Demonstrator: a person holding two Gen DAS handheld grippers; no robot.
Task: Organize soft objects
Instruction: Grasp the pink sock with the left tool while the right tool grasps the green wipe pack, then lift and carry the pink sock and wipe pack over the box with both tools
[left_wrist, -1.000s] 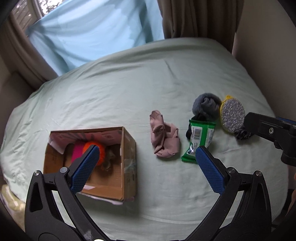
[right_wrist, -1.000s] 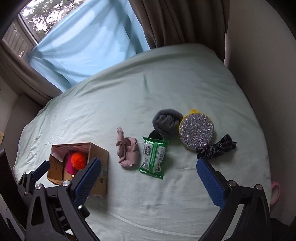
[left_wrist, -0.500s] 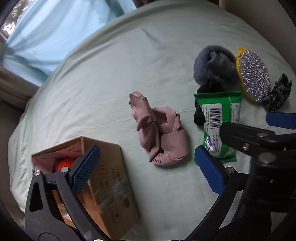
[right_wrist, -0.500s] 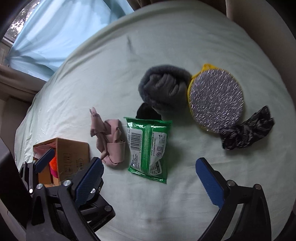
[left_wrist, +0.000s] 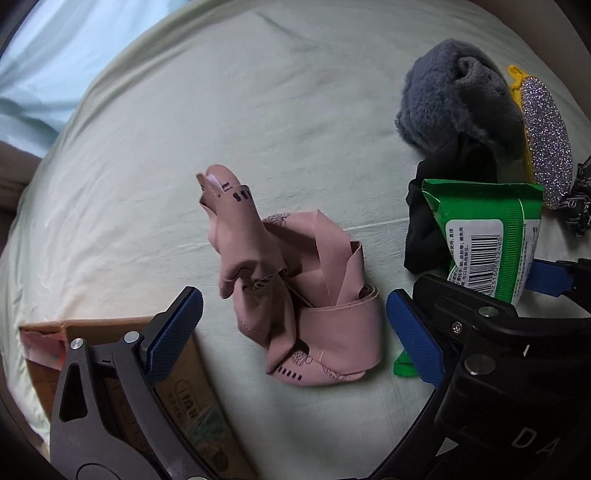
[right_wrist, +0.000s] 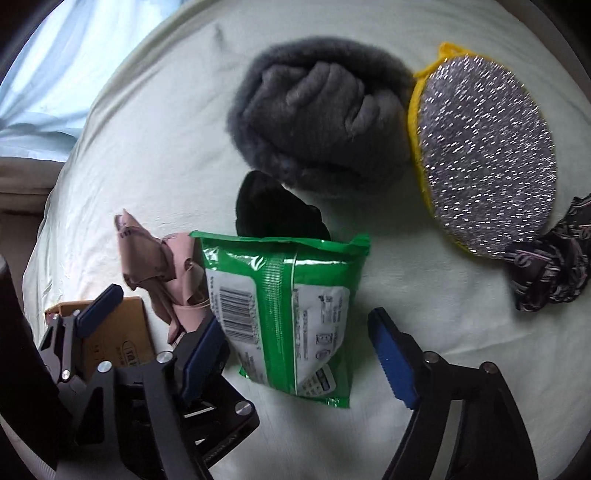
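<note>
Both grippers hang wide and empty: the left gripper straddles the crumpled pink cloth, the right gripper the green wipes pack. Pinch each bundle at its thick middle — loose folds likely slip. The cardboard box sits near left; grey fleece, scrubber and scrunchie lie farther right, the two tools crowding each other.

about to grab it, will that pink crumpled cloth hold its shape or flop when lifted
The pink cloth will probably flop: it lies in loose folds and ribbon-like loops. It looks thin, so likely light. A loop may unravel and trail, since the open left hand-held gripper straddles only the lower part.
</note>
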